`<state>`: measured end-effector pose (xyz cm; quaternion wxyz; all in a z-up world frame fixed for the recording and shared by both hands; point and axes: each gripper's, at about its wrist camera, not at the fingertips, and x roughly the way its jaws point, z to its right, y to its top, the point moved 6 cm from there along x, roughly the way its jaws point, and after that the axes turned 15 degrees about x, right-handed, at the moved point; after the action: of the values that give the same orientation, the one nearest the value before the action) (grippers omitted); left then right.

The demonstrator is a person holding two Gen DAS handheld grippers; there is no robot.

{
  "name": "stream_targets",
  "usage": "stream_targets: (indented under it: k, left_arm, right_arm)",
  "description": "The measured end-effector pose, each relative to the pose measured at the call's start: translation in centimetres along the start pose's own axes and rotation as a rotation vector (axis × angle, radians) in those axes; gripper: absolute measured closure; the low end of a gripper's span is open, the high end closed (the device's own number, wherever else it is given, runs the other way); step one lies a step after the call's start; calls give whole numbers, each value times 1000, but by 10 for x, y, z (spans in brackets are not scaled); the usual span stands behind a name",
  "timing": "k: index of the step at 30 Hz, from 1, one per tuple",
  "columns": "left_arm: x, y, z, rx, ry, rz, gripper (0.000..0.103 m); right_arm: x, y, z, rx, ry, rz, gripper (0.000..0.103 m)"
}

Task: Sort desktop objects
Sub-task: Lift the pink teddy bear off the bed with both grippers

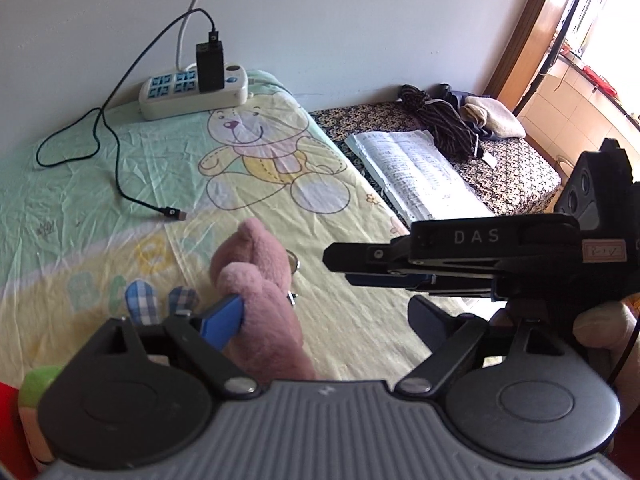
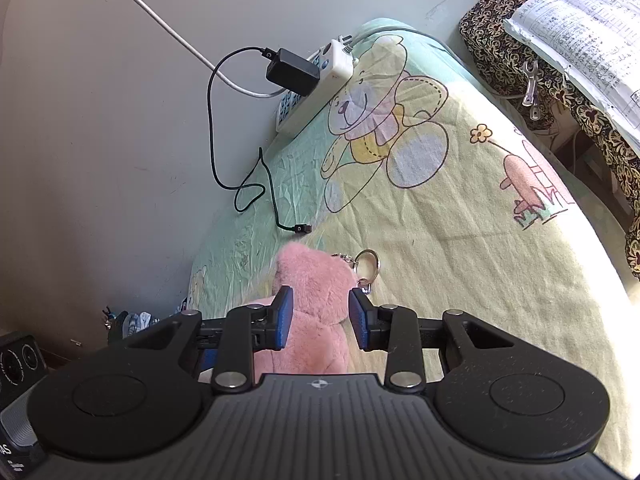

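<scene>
A pink plush toy (image 2: 316, 312) is shown lying on a cartoon-printed bedsheet (image 2: 460, 280), with a metal key ring (image 2: 368, 262) attached at its far side; in the right wrist view the toy is seen between the two blue-padded fingers (image 2: 283, 322) of the right gripper (image 2: 320, 320), whose jaws are spread to either side of the plush body, the pads lying just beside the fur, though contact cannot be told. In the left wrist view the same toy (image 1: 260, 292) is seen just beside the one visible blue pad (image 1: 224, 320) of the left gripper (image 1: 320, 324); the other finger is hidden behind the right gripper (image 1: 460, 264), which crosses the view from the right and is held by a hand (image 1: 604, 324); the jaws of the left gripper are spread wide. Farther along the sheet a black cable end (image 1: 174, 213) is seen, well apart from the toy; a white power strip (image 1: 194, 94) with a black charger (image 1: 210, 66) plugged in is placed against the wall; an open paper booklet (image 1: 416, 176) is laid on a neighbouring patterned cover (image 1: 516, 168).
</scene>
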<state>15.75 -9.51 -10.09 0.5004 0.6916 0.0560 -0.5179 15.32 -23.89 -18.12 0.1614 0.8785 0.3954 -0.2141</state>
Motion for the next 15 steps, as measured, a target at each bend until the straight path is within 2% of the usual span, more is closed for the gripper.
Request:
stream_targets:
  k: [3, 6, 9, 10, 15]
  left_arm:
    - [4, 1, 15, -4, -80, 14, 13]
    - [15, -5, 27, -16, -142, -11, 13]
    - [23, -14, 29, -21, -127, -35, 15]
    - [24, -17, 26, -33, -125, -42, 16]
    - [27, -26, 15, -78, -115, -58, 16]
  right_arm:
    - [0, 0, 2, -17, 13, -44, 68]
    - [-4, 2, 4, -40, 23, -60, 67]
    - [-4, 4, 10, -50, 15, -80, 66]
    - [-4, 5, 13, -52, -1, -82, 62]
    - [-2, 8, 27, -39, -4, -101, 62]
